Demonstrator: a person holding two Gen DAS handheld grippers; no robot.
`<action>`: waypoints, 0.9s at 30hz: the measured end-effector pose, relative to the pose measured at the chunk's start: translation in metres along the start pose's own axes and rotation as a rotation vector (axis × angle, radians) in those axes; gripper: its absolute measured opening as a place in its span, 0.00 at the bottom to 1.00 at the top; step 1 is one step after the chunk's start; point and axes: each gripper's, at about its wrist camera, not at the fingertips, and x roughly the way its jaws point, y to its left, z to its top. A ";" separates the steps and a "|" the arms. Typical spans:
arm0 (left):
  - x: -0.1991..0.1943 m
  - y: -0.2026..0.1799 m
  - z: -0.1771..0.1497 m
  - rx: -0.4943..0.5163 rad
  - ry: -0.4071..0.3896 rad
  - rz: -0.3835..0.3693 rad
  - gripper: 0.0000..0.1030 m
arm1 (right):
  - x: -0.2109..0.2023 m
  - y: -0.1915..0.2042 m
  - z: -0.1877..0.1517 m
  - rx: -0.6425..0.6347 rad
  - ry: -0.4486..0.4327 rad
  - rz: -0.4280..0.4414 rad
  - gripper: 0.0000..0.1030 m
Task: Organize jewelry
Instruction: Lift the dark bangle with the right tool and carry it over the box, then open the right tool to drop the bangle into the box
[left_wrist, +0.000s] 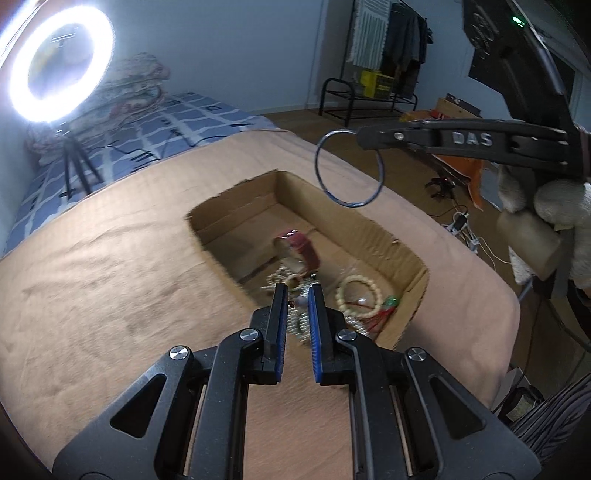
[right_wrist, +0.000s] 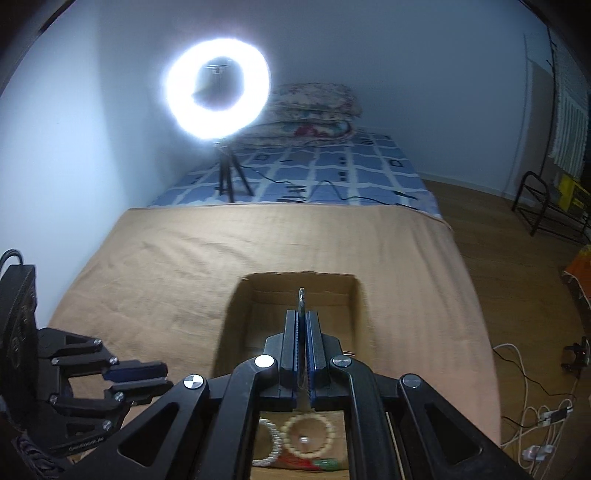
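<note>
An open cardboard box (left_wrist: 295, 184) (right_wrist: 295, 275) sits on a tan blanket (left_wrist: 110, 277). Inside lie a red strap on a roll (left_wrist: 301, 245), a cream bead bracelet (left_wrist: 356, 295) (right_wrist: 308, 439) and a pearl bracelet (right_wrist: 271, 443). In the left wrist view my right gripper (left_wrist: 360, 137) reaches in from the right above the box. It is shut on a thin dark metal bangle (left_wrist: 349, 168), seen edge-on (right_wrist: 301, 299) between its fingers in the right wrist view (right_wrist: 302, 314). My left gripper (left_wrist: 297, 291) (right_wrist: 166, 378) hovers over the box's near end, shut to a narrow slit, with nothing clearly gripped.
A lit ring light on a tripod (left_wrist: 59, 62) (right_wrist: 218, 88) stands on the blue checked bed sheet (right_wrist: 332, 166) behind the blanket. Cables and a power strip (right_wrist: 546, 413) lie on the wood floor at right. A black rack (left_wrist: 354, 99) stands by the far wall.
</note>
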 end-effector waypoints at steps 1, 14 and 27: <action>0.004 -0.004 0.001 0.004 0.004 -0.005 0.09 | 0.001 -0.004 -0.001 0.002 0.005 -0.003 0.01; 0.051 -0.037 0.005 0.021 0.060 -0.005 0.09 | 0.035 -0.041 -0.005 0.079 0.046 0.025 0.01; 0.069 -0.054 0.003 0.043 0.079 0.005 0.09 | 0.071 -0.046 -0.008 0.120 0.097 0.059 0.01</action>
